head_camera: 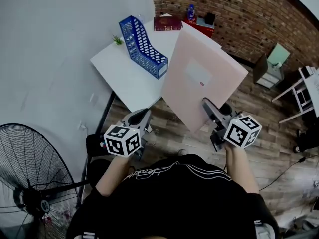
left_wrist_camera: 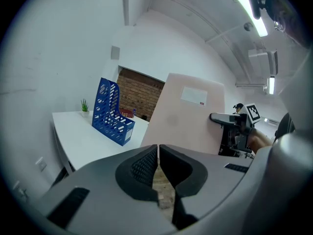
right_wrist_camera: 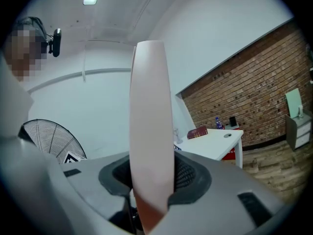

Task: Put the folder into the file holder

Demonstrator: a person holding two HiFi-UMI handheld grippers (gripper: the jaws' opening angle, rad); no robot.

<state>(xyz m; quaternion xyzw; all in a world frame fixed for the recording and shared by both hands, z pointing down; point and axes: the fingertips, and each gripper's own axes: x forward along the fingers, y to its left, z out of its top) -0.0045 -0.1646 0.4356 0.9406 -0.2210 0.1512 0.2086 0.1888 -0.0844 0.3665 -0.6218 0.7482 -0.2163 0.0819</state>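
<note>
Plainly pale pink, the folder (head_camera: 212, 96) bears 1 white label (head_camera: 198, 73).

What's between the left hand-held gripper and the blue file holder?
Only bare white tabletop separates the left hand-held gripper from the file holder; the head view and left gripper view both show it.

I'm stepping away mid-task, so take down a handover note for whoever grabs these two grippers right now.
Right gripper: shut on the pink folder, gripped at its lower edge and held in the air beside the white table.
Left gripper: shut, empty.
Blue file holder: standing on the table, nothing in it.
Done: folder picked up.
Left: carry it over and slot it into the holder.
</note>
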